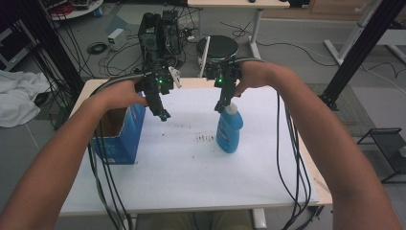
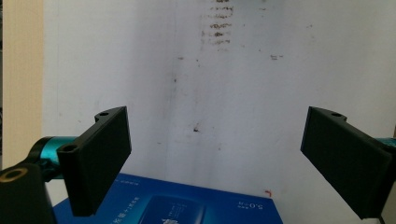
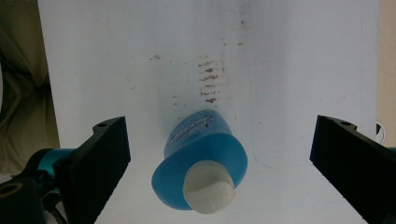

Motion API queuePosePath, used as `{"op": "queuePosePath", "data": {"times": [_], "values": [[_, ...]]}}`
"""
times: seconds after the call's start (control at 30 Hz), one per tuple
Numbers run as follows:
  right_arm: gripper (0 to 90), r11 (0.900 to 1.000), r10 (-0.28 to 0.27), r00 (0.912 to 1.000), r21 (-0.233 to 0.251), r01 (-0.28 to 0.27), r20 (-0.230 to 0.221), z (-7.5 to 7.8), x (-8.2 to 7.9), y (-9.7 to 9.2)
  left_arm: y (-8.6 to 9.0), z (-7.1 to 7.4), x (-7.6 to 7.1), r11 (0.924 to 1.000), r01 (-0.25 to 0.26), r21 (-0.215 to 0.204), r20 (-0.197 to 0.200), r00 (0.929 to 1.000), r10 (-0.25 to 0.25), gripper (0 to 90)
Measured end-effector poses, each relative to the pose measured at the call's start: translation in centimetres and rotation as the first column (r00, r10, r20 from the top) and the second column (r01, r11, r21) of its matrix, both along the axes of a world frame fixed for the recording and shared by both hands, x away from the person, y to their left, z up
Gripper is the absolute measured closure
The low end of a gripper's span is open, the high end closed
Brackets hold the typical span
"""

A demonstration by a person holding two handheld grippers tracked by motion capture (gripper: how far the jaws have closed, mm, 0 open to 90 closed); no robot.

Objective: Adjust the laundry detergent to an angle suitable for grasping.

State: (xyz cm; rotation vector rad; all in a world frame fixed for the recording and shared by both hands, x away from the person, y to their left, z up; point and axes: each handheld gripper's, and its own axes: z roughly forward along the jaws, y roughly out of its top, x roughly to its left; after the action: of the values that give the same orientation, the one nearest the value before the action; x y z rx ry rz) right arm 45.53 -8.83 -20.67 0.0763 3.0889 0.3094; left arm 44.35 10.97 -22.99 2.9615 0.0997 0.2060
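One glossy blue bottle (image 3: 201,158), rounded shoulders, stubby white cap (image 3: 208,187).

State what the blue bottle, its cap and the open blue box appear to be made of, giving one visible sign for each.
Blue bottle: probably plastic, translucent blue with a smooth, slightly glossy moulded shoulder.
Cap: likely white plastic, matte and opaque.
Blue box: apparently cardboard, printed blue outside, plain brown on the inside wall.

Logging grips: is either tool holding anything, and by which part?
Nothing is held. The right tool hangs open above the blue bottle's white cap; the left tool is open.
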Motion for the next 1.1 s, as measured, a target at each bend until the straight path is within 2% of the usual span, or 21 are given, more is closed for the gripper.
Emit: {"op": "queuePosePath", "data": {"times": [0.27, 0.3, 0.33, 0.57, 0.73, 0.9, 1.1], "values": [[3.9, 1.0, 0.0, 1.0, -0.002, 0.0, 0.0, 0.2, -0.3, -0.1, -0.1, 0.2, -0.2, 1.0, 0.006, 0.003, 0.006, 1.0, -0.006, 8.5], [3.9, 1.0, 0.001, 1.0, 0.003, -0.001, 0.0, 0.3, -0.3, -0.2, -0.1, 0.2, -0.2, 1.0, 0.005, -0.002, 0.005, 1.0, -0.005, 8.5], [3.9, 1.0, 0.001, 1.0, 0.009, -0.001, 0.001, 0.3, -0.3, -0.3, -0.1, -0.2, -0.4, 0.9985, -0.037, -0.04, -0.004, 0.9993, 0.037, 8.5], [3.9, 0.9999, -0.013, 0.9999, 0.003, 0.013, 0.002, 0.7, -0.4, -0.8, -0.1, -0.3, -0.4, 0.9987, -0.031, -0.041, 0.001, 0.9995, 0.031, 8.5], [3.9, 0.9999, -0.014, 0.9998, -0.005, 0.014, 0.011, 1.0, -0.5, -1.9, -0.2, -0.4, -0.4, 0.9987, -0.034, -0.039, -0.001, 0.9994, 0.034, 8.5], [3.9, 0.9992, -0.038, 0.999, -0.013, 0.038, 0.022, 1.4, -0.6, -3.4, -0.3, -0.5, -0.5, 0.9983, -0.038, -0.045, -0.002, 0.9993, 0.038, 8.5], [3.9, 0.9972, -0.071, 0.9973, -0.021, 0.072, 0.015, 1.2, -0.6, -4.8, -0.3, -0.6, -0.4, 0.9984, -0.034, -0.045, -0.003, 0.9994, 0.034, 8.5]]}}
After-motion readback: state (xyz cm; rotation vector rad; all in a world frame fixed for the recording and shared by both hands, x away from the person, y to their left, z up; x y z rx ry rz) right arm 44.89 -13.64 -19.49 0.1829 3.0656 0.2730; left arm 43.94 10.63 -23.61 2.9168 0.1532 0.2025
